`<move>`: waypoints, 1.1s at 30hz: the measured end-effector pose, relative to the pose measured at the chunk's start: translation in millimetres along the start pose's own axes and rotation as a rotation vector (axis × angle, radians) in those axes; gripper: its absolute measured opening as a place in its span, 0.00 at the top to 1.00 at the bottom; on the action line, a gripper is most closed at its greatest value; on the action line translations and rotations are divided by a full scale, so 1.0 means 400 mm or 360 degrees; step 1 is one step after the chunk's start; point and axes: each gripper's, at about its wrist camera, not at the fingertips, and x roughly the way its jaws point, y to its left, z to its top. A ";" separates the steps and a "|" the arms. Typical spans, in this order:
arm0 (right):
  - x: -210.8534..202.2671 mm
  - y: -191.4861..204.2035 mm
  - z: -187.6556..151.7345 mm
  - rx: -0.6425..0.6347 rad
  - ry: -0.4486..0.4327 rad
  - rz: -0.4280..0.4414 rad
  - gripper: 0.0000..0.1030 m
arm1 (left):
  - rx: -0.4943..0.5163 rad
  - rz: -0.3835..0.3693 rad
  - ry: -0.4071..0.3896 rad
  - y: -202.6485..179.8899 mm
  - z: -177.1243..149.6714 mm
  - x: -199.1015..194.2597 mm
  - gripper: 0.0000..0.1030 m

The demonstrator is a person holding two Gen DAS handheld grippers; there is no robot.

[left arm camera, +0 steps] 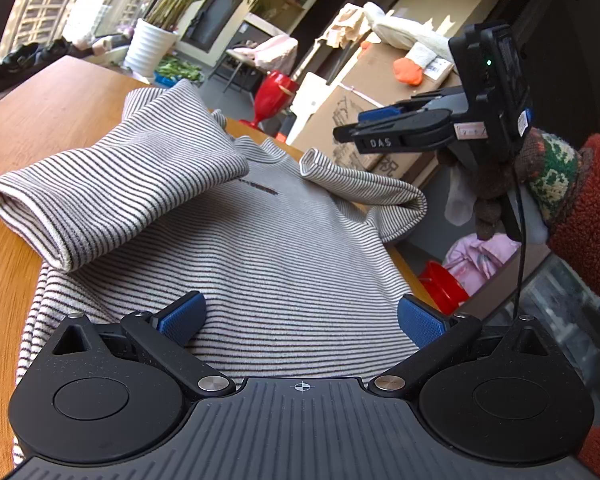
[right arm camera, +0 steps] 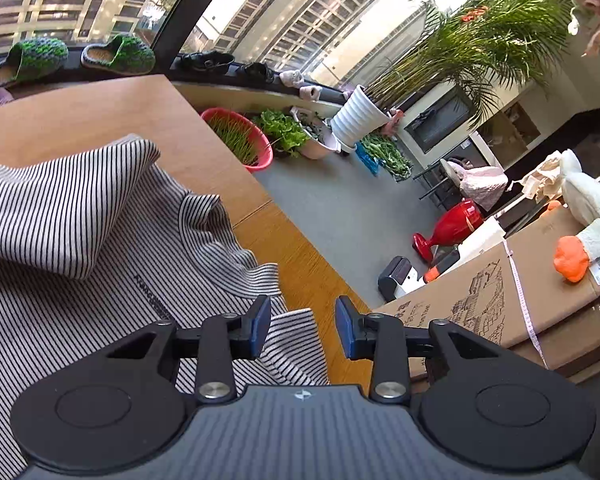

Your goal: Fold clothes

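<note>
A grey striped shirt [left arm camera: 280, 240] lies flat on the wooden table [left arm camera: 60, 112]. One sleeve [left arm camera: 120, 184] is folded across its chest, and the other sleeve [left arm camera: 364, 192] is doubled over at the table's right edge. My left gripper [left arm camera: 300, 320] stands wide open low over the shirt's lower body, holding nothing. My right gripper [left arm camera: 352, 132], in a gloved hand, hovers in the air above that right sleeve. In the right wrist view the right gripper [right arm camera: 303, 326] has a gap between its blue pads and nothing in it; the sleeve [right arm camera: 296, 348] and shirt [right arm camera: 80, 240] lie below.
The table [right arm camera: 120, 112] ends just right of the shirt. On the floor beyond it stand a big cardboard box [right arm camera: 500, 300], a red vase [right arm camera: 452, 224], a red basin [right arm camera: 236, 136] of greens and a white plant pot [right arm camera: 360, 116].
</note>
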 end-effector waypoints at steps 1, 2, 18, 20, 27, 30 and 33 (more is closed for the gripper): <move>0.006 0.035 -0.014 -0.0022 0.0019 -0.0010 0.67 | 0.0000 0.0000 0.0000 0.000 0.000 -0.001 0.00; 0.013 0.054 -0.019 0.0000 0.0012 0.0021 0.67 | -0.0001 0.0000 0.0000 0.000 0.000 0.000 0.00; -0.068 0.147 0.149 0.0266 -0.0376 0.0748 0.67 | -0.0008 -0.0005 -0.0004 0.001 -0.002 0.000 0.00; -0.065 0.110 0.131 0.0267 -0.0345 0.0681 0.66 | -0.0008 -0.0006 -0.0004 0.001 -0.003 0.000 0.00; 0.012 0.030 -0.039 -0.0047 -0.0044 0.0015 0.46 | -0.0004 -0.0002 -0.0003 -0.002 -0.007 -0.002 0.00; 0.048 0.051 -0.085 -0.0124 0.0044 -0.0085 0.46 | -0.0004 -0.0003 -0.0004 -0.001 -0.007 -0.002 0.00; 0.097 0.080 -0.089 -0.0189 0.0050 -0.0169 0.50 | -0.0004 -0.0003 -0.0004 -0.005 -0.011 -0.006 0.00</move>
